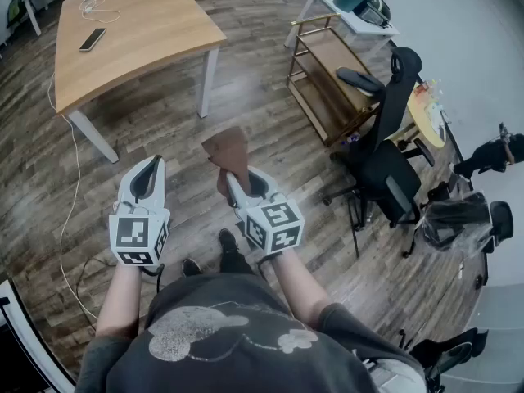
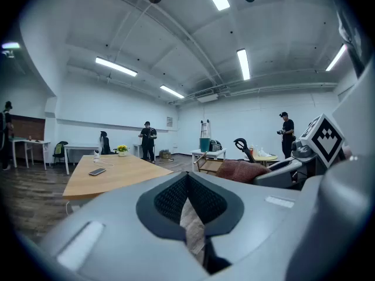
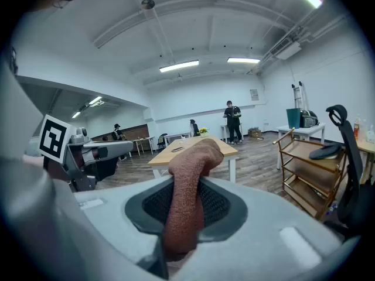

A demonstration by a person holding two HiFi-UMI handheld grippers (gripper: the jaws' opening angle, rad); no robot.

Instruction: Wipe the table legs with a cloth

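While the person stands on the plank floor, well apart from the light wooden rectangular surface (image 1: 139, 43), right tongs (image 1: 232, 178): clenched on a rust-brown knitted cloth (image 1: 228, 149), whose free end sticks up past the tips and flops over.
Left tongs (image 1: 151, 169): pressed together with nothing between them; only floor shows through the slit.
Surface details: ahead and to the left, carrying a dark phone (image 1: 92, 39) and a looped white cable (image 1: 100, 12) that trails down to the floor.
Legs: one white leg (image 1: 208, 80) at the corner nearest the cloth, another at the left corner.
Step in hand: probably the approach; no leg is touched yet.
Doing it well: move close, crouch, press the loose fold flat against the leg, stroke top to bottom, and keep the clamp firm.
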